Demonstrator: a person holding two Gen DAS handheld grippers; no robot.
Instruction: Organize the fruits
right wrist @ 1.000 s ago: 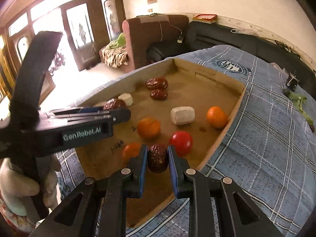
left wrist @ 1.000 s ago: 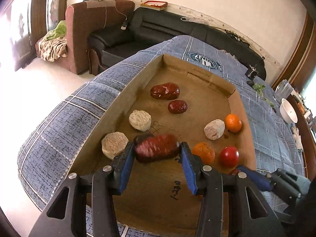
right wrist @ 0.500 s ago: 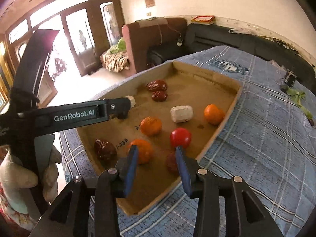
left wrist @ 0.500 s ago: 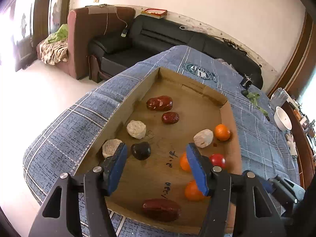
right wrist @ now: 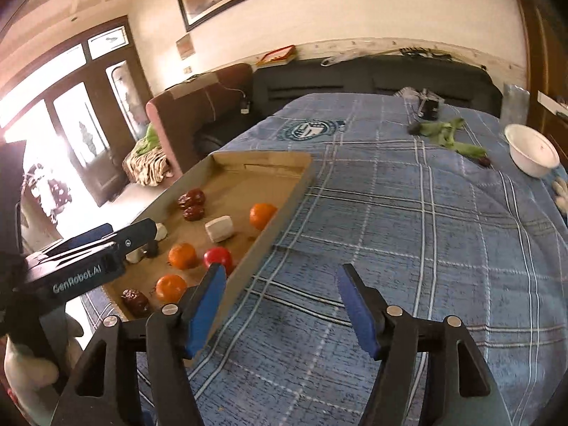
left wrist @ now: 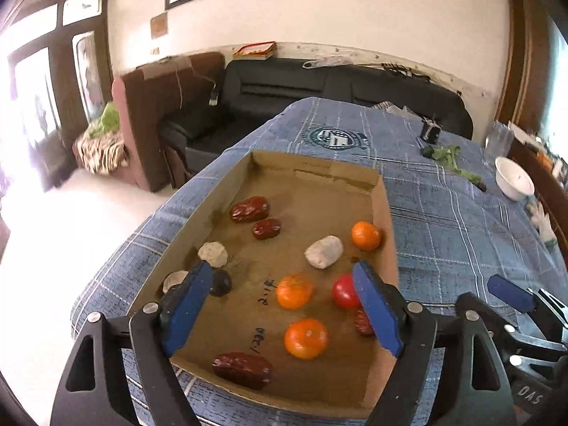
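My left gripper [left wrist: 284, 305] hangs above the near half of the cardboard tray [left wrist: 385, 220], fingers spread wide, nothing between them. My right gripper [right wrist: 280, 305] sits off to the tray's right side, over the blue plaid cloth [right wrist: 426, 220], fingers also wide apart and empty.

Fruit all lies inside the tray. Far left: two red dates [left wrist: 249, 209] just beside each other. Near edge: one large date [left wrist: 243, 369], with an orange [left wrist: 306, 338] near it. A second orange [left wrist: 294, 291] lies beside the red tomato [left wrist: 343, 291]; a third orange [left wrist: 366, 235] lies close to the right wall. Pale lumps [left wrist: 323, 256] are scattered mid-tray and along the left wall. A white bowl [right wrist: 530, 154] stands well apart on the cloth.
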